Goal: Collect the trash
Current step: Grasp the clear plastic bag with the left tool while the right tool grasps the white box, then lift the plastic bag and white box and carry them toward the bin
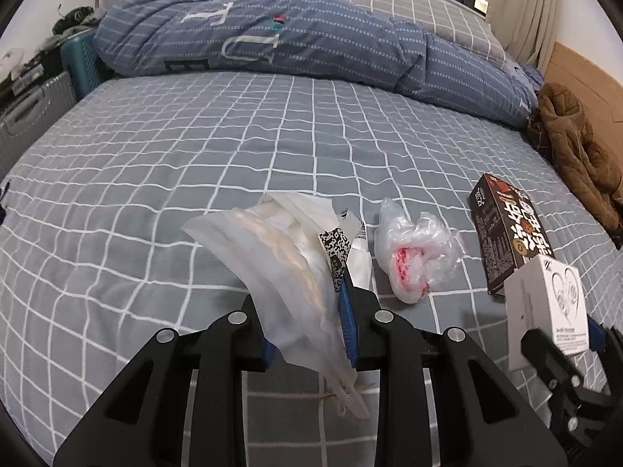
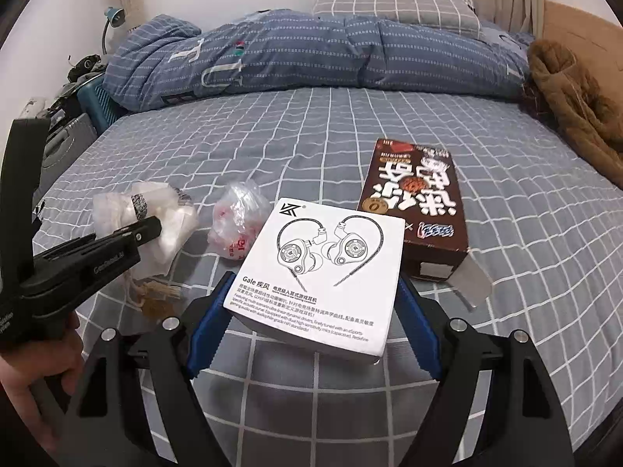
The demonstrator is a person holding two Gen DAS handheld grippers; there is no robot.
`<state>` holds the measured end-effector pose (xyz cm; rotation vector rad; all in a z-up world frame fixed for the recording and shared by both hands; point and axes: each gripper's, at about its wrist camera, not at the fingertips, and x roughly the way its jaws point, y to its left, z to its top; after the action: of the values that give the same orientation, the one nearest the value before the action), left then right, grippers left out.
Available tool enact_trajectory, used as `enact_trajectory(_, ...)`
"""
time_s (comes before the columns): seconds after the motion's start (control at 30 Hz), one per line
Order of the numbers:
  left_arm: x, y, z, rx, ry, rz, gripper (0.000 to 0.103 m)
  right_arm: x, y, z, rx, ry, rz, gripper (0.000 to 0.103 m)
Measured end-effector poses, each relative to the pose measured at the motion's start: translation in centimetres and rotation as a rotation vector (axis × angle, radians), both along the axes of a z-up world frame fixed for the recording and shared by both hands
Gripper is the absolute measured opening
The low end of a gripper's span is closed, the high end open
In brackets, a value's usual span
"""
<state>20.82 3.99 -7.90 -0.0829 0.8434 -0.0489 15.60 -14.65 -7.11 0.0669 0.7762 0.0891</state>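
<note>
My left gripper (image 1: 303,311) is shut on a crumpled white paper wrapper (image 1: 280,249) with a QR label, held just above the bed. From the right wrist view the left gripper (image 2: 128,241) and the wrapper (image 2: 163,225) show at the left. My right gripper (image 2: 315,288) is shut on a white earphone box (image 2: 323,268), its blue pads (image 2: 204,330) pressing both sides. The same box (image 1: 553,299) appears at the right edge of the left wrist view. On the sheet lie a crumpled clear plastic bag with red print (image 1: 416,257) (image 2: 237,218) and a flat brown snack box (image 1: 506,233) (image 2: 416,202).
The grey checked bed sheet (image 1: 194,136) fills both views. A rolled blue duvet (image 1: 292,39) and a pillow (image 2: 389,0) lie at the far side, a brown jacket (image 1: 576,148) at the right. Suitcases (image 1: 35,109) stand left of the bed. A person's hand (image 2: 35,369) holds the left gripper.
</note>
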Motion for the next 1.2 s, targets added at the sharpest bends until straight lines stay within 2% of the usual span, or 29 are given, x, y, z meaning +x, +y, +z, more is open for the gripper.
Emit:
enact_trajectory(0.2, -1.5, 0.2, 1.0, 0.007, -0.011, 0.002, 0.026, -1.1, -0.5, 1.6, -0.005, -0.027, 0.001, 0.076)
enact_trajectory(0.57, -5.6, -0.4, 4.8, -0.004, -0.077, -0.010, 0.026, -3.2, -1.3, 3.9, -0.027, -0.072, 0.015, 0.073)
enact_trajectory(0.8, -8.2, -0.8, 5.4, -0.005, -0.077, -0.019, 0.026, -5.7, -1.8, 5.4, -0.026, -0.109, 0.019, 0.073)
enact_trajectory(1.2, -12.7, -1.5, 7.6, -0.021, -0.132, -0.026, 0.025, -9.4, -3.2, 7.1, -0.021, -0.159, 0.001, 0.073)
